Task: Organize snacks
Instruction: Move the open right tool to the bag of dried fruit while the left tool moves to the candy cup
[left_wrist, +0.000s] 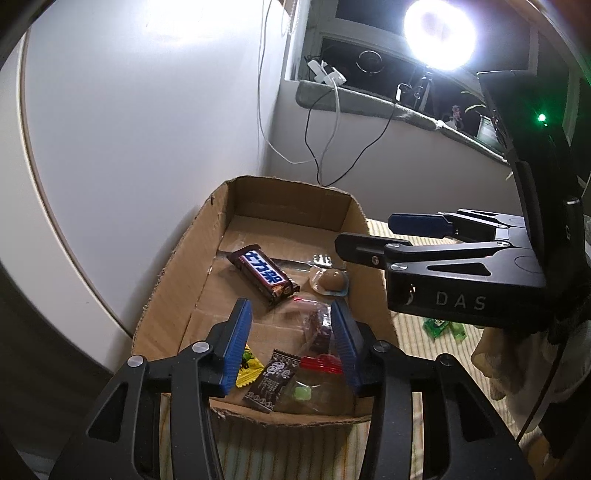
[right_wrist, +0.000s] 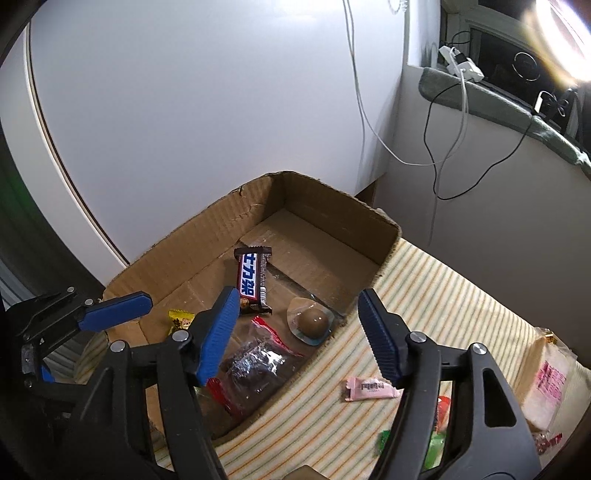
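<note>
We have six wrapped snacks in the shallow brown cardboard box (right_wrist: 207, 236); our left gripper (left_wrist: 291, 343) and right gripper (right_wrist: 299, 332) hover spread, empty, while the pink wrapped candy (right_wrist: 371, 389) and green packets (left_wrist: 443, 326) wait on the striped mat (right_wrist: 443, 295).

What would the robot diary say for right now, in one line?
left gripper: open, over cardboard box | right gripper: open, holding nothing | in box: chocolate bar, jelly cup | pink candy: outside on cloth
</note>
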